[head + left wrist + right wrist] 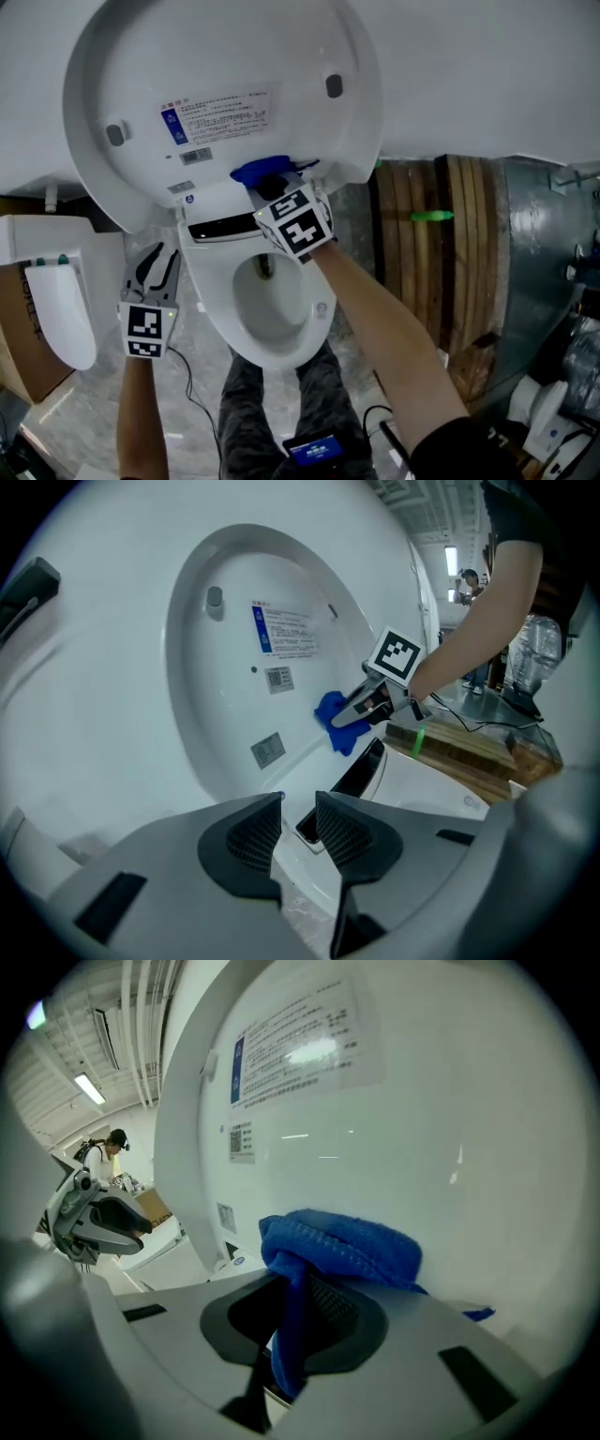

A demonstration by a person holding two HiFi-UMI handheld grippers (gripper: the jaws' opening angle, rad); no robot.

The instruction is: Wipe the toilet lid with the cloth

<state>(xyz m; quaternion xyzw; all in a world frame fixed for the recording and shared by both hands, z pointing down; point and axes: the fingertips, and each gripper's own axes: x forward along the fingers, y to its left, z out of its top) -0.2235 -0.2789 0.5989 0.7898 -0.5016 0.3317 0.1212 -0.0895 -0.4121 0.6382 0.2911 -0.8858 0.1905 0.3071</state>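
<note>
The white toilet lid [225, 75] stands raised, its inner face with a printed label toward me. My right gripper [272, 183] is shut on a blue cloth [255, 172] and holds it against the lid's lower edge, just above the hinge. The right gripper view shows the cloth [342, 1246] bunched between the jaws and touching the lid [422, 1101]. Low at the left of the bowl, my left gripper [155, 262] hangs apart from the lid. Its jaws [298, 817] stand a little open with nothing between them. From there I see the cloth [330, 714] on the lid [262, 602].
The open toilet bowl [309, 319] lies below the lid. A second white fixture [56, 309] and a cardboard box [19, 356] are at the left. Wooden planks [441, 253] stand to the right. A phone [314, 450] sits by my legs. A person [112, 1147] stands far behind.
</note>
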